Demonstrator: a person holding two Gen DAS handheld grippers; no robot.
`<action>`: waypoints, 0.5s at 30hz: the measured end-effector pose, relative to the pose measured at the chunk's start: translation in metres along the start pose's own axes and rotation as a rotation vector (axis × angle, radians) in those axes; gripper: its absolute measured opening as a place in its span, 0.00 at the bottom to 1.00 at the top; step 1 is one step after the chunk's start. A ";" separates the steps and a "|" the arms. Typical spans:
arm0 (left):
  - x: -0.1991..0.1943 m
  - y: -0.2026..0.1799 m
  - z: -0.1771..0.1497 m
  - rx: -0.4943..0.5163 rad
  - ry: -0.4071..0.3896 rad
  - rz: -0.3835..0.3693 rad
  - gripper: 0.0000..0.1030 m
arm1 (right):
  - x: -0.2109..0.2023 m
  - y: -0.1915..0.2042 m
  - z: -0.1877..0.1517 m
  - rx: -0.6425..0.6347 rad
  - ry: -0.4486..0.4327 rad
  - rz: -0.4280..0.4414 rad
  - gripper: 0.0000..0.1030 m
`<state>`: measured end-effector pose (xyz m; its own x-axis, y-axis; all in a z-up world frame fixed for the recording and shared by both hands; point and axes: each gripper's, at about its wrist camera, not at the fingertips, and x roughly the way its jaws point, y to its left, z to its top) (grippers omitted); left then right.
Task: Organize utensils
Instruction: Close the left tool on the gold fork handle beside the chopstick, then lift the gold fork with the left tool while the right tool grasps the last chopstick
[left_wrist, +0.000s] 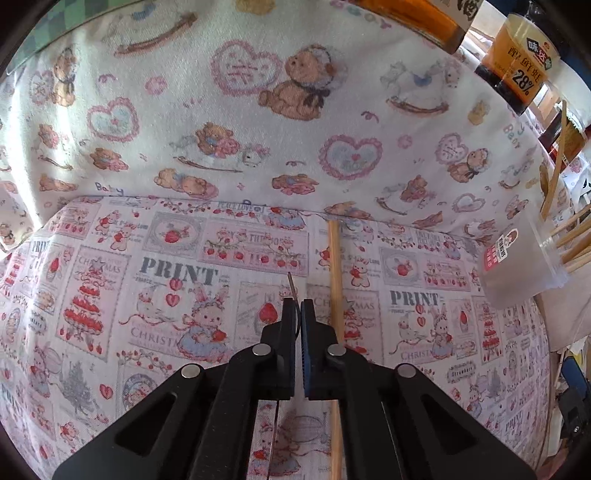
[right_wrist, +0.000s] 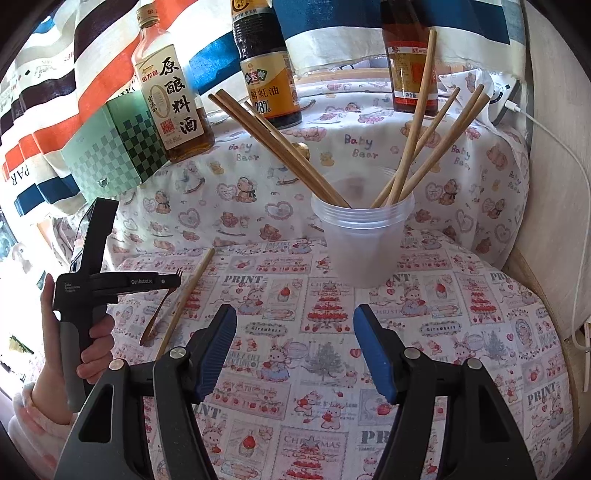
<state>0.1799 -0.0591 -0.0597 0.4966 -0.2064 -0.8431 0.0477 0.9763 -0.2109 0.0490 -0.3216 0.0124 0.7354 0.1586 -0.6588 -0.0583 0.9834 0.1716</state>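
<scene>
The left tool (left_wrist: 298, 314) has its jaws pressed nearly together on a thin metal utensil (left_wrist: 292, 284), seen edge-on between the black finger and the blue-padded one. Its tip pokes out just past the fingertips, and more of it shows below the jaws in the left wrist view. In the right wrist view the same tool (right_wrist: 176, 278) is gripped in the person's left hand (right_wrist: 94, 354) over the left side of the desk (right_wrist: 480, 332), with something slim and curved hanging from its tip toward the cloth. I honestly can't tell whether it's a fork or a spoon. Right beside it, one loose wooden chopstick (left_wrist: 335, 295) lies flat on the printed strawberry cloth (left_wrist: 184, 295), just to the right of the pinched utensil and not touching the tool. The right tool (right_wrist: 294, 350) is spread wide, blue pads well apart, with nothing between them, hovering over the cloth in front of the clear plastic cup (right_wrist: 364, 240). That cup stands upright near the middle of the desk with a bunch of chopsticks (right_wrist: 413, 147) leaning out of it both ways. Behind it are three sauce bottles (right_wrist: 267, 74) and a green checkered box (right_wrist: 118, 144).
</scene>
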 end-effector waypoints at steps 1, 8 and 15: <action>-0.005 0.000 -0.003 0.004 -0.006 0.007 0.02 | -0.001 0.000 0.000 -0.003 -0.005 -0.003 0.66; -0.025 0.003 -0.026 0.033 0.054 0.076 0.02 | -0.001 0.004 -0.002 -0.019 -0.005 -0.014 0.66; -0.012 -0.011 -0.028 0.121 0.061 0.214 0.05 | 0.002 0.004 -0.002 -0.018 0.000 -0.029 0.66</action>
<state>0.1493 -0.0696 -0.0611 0.4538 0.0056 -0.8911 0.0523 0.9981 0.0329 0.0487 -0.3175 0.0105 0.7368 0.1299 -0.6635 -0.0489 0.9890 0.1395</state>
